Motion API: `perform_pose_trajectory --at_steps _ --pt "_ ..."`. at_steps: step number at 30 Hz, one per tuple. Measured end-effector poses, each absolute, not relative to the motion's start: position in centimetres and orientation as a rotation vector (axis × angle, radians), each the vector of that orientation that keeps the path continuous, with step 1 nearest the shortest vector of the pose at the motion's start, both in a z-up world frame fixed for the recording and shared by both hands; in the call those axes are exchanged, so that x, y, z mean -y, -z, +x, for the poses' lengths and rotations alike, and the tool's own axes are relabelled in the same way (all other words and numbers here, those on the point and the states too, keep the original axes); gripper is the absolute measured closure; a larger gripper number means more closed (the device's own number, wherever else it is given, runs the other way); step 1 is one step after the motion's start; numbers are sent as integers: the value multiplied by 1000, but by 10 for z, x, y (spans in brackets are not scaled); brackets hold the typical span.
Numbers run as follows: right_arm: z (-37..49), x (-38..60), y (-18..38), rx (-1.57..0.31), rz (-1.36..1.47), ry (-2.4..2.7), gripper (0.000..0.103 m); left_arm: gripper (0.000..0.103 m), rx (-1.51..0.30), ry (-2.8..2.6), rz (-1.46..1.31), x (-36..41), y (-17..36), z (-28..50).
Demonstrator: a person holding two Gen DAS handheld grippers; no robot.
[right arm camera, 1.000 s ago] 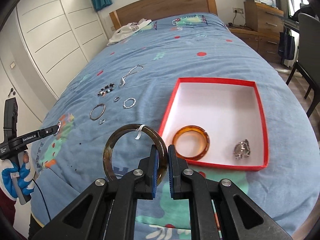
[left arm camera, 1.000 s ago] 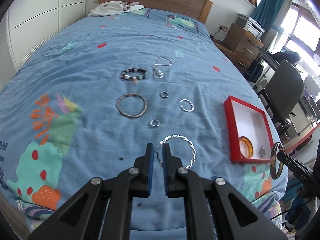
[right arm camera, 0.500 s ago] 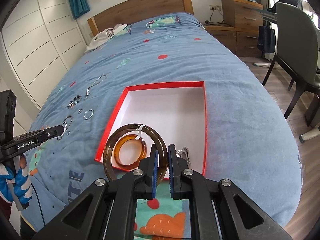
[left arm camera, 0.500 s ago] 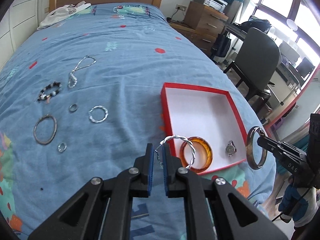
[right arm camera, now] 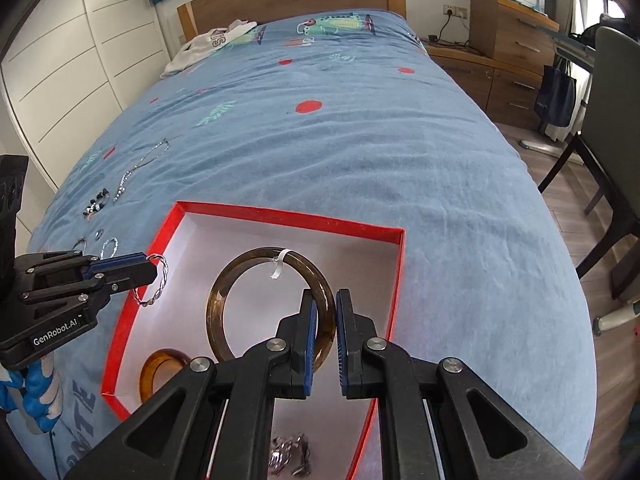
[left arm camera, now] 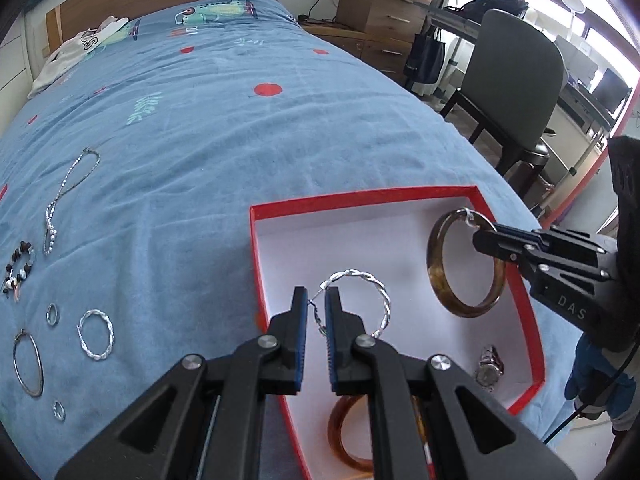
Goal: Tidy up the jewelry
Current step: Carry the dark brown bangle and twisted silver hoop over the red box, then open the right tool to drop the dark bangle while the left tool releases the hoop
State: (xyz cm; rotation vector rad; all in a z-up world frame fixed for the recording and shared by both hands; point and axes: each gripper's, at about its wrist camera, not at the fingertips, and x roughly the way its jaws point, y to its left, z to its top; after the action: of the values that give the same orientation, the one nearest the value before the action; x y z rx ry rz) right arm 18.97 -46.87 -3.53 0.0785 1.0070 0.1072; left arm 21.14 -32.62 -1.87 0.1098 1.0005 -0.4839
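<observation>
Both grippers are pointed steeply downward over a red box with a white floor, which lies on the blue bedspread near the foot edge of the bed.

The left gripper is held over the box's left wall, its fingers drawn narrow and closed on a twisted silver bangle. The bangle is gripped at its rim and stands upright, clear of the box floor. In the right wrist view the same gripper is seen entering from the left, held in a blue-gloved hand, with the silver bangle hanging from its tips above the box's left wall.

The right gripper is held over the middle of the box, its fingers narrow and clamped on the rim of a dark brown bangle with a small white tag. That bangle is held upright above the white floor. In the left wrist view this gripper reaches in from the right, with the brown bangle at its tips.

Already lying in the box are an orange bangle near the corner closest to the cameras and a watch beside the right wall.

On the bedspread left of the box, a chain, a beaded bracelet, another twisted silver ring, a thin bangle and two small rings are spread out
</observation>
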Motion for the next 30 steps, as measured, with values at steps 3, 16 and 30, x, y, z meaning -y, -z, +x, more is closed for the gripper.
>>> perform_pose_trajectory --at_steps 3,16,30 --pt "203 469 46 -1026 51 -121 93 95 -1006 486 130 332 32 219" --pt "221 452 71 -1110 -195 -206 94 94 -992 500 211 345 53 219" --pt "220 445 73 -1124 -270 -202 96 94 -971 503 232 345 61 215"
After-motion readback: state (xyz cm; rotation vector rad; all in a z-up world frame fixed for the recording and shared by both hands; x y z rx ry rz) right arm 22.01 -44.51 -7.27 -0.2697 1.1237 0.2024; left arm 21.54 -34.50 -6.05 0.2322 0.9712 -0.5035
